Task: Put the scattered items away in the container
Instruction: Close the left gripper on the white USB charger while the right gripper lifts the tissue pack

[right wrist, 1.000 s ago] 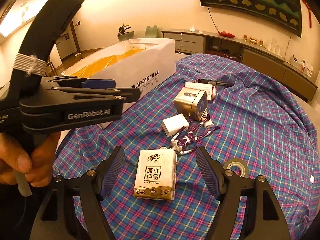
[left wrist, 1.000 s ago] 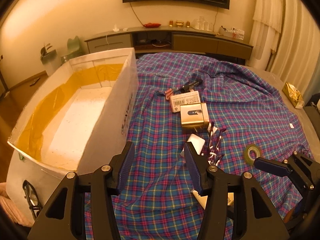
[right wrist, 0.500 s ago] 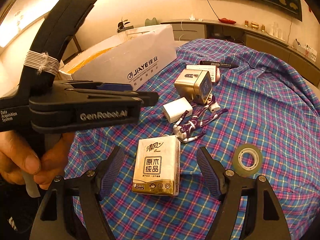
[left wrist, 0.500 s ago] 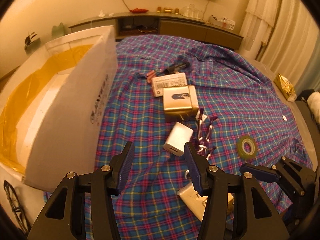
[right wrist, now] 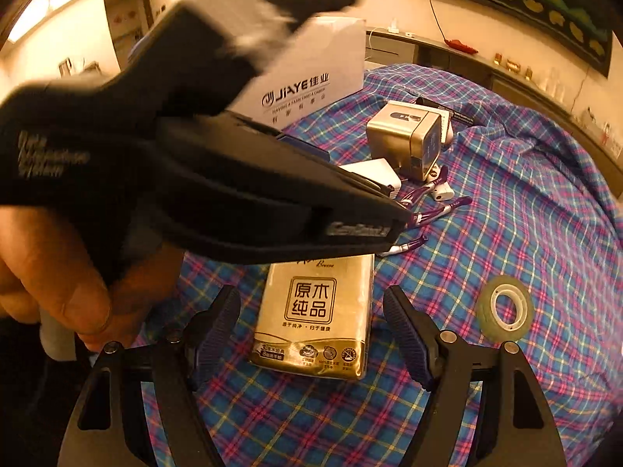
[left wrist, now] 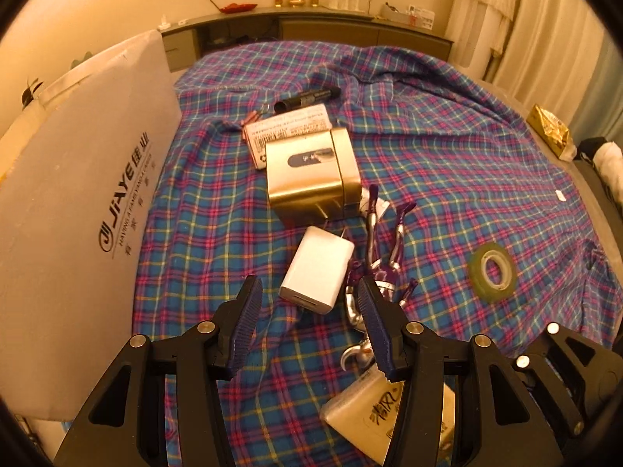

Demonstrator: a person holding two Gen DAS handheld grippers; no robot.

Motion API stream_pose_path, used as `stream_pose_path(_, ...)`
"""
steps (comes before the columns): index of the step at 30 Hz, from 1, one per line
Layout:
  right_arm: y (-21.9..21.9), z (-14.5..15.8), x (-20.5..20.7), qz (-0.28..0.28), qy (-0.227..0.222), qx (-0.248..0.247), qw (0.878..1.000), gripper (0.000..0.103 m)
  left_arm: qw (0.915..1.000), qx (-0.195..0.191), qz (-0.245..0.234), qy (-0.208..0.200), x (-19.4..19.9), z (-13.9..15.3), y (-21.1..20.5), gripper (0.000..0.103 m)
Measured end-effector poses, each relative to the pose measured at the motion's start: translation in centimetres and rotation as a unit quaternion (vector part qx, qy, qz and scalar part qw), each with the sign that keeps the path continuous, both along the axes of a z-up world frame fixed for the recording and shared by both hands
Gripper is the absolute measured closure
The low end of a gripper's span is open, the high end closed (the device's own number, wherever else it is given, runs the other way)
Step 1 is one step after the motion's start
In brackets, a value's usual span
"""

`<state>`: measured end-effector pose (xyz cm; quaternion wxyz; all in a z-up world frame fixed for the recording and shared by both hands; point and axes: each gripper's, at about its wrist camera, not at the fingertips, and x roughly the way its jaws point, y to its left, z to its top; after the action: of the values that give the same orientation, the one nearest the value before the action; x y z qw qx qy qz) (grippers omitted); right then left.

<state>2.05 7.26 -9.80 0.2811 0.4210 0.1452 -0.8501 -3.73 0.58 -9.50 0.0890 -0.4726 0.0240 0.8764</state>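
Note:
Scattered on a plaid cloth lie a white charger, a gold box, a purple and silver figure, a tape roll, a labelled packet and a black marker. My left gripper is open, low over the cloth, with the charger just beyond its fingertips. My right gripper is open with a gold tissue pack lying between its fingers. The white foam box stands at the left. In the right wrist view the left gripper's body, held by a hand, hides the charger's near part.
The tape roll lies right of the right gripper. A gold foil bag sits at the far right edge of the bed. A low dark cabinet runs along the back wall, and curtains hang at the right.
My left gripper has moved forward and down, away from the foam box, close to the white charger. My right gripper has closed in around the tissue pack. Both stay open.

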Motion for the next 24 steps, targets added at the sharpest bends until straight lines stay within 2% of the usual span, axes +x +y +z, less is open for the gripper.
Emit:
stream_pose_path(2, 0.0, -0.2, 0.1, -0.001, 0.004, 0.016, 1.0, 0.027, 1.0, -0.003, 0.001, -0.003, -0.2, -0.4, -0.1, 0.049)
stream_pose_path(3, -0.1, -0.2, 0.1, -0.002, 0.005, 0.014, 1.0, 0.031, 1.0, -0.001, 0.001, -0.005, -0.3, -0.5, -0.2, 0.049)
stream_pose_path(4, 0.0, -0.2, 0.0, -0.004, 0.002, 0.008, 1.0, 0.041, 1.0, 0.003, 0.001, -0.008, -0.4, -0.6, -0.3, 0.05)
stream_pose_path(5, 0.3, -0.3, -0.2, -0.007, -0.009, 0.002, 1.0, 0.046, 0.9999, 0.008, 0.002, -0.01, -0.5, -0.7, -0.5, 0.053)
stream_pose_path(6, 0.8, -0.3, -0.6, -0.015, -0.021, -0.008, 1.0, 0.047, 0.9999, 0.011, 0.001, -0.012, -0.5, -0.6, -0.6, 0.065)
stream_pose_path(9, 2.3, -0.2, -1.5, -0.039, -0.045, -0.045, 0.997, 0.048, 0.9998, 0.013, 0.0, -0.012, -0.5, -0.6, -0.8, 0.066)
stream_pose_path(12, 3.1, -0.3, -2.3, -0.053, -0.055, -0.061, 0.995, 0.048, 0.9999, 0.01, -0.003, -0.01, -0.5, -0.7, -0.6, 0.065)
stream_pose_path(18, 2.8, -0.6, -2.8, -0.058, -0.041, -0.036, 0.997, 0.048, 0.9999, 0.008, -0.01, -0.008, -1.1, -0.9, 0.0, 0.063)
stream_pose_path(24, 3.1, -0.1, -2.5, -0.062, -0.048, -0.047, 0.996, 0.05, 0.9997, 0.011, -0.021, 0.005, -0.7, -0.3, 0.1, 0.069)
